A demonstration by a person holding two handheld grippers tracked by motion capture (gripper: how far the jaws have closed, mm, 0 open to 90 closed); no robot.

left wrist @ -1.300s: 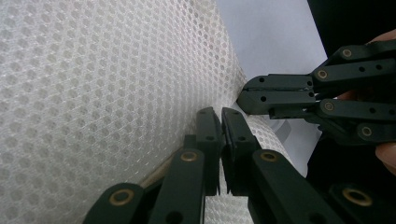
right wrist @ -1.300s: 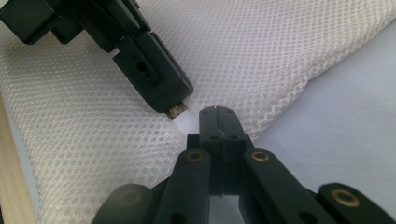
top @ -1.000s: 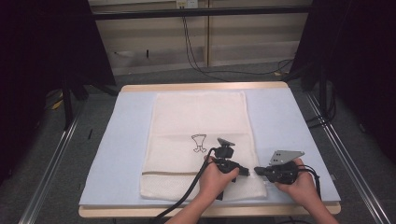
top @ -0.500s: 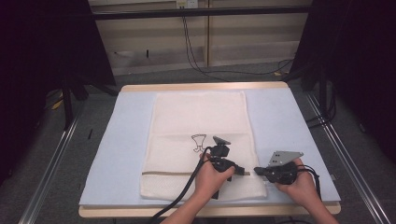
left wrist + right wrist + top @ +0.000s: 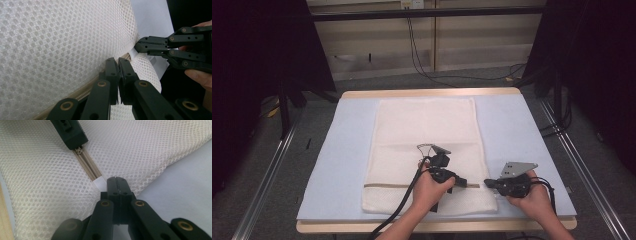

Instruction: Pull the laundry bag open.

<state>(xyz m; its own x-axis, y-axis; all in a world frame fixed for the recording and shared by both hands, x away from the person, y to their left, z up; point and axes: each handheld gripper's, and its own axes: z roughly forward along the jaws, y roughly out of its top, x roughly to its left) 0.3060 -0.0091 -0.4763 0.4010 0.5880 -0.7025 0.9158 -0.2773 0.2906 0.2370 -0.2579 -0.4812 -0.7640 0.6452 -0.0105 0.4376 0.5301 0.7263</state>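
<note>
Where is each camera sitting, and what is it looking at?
High view: above the table, looking down on a white mesh laundry bag; forearms, both hands.
Left gripper view: on the left gripper, facing the beige zipper; right hand's fingers.
Right gripper view: on the right gripper, pinching the zipper's white end tab.
Shared: all see the bag.

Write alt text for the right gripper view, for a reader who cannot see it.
The right tongs, shut, pinch the white tab at the end of a beige zipper on a white mesh bag. Farther up the zipper the left tongs close on it; pale blue table cover shows at right.
</note>
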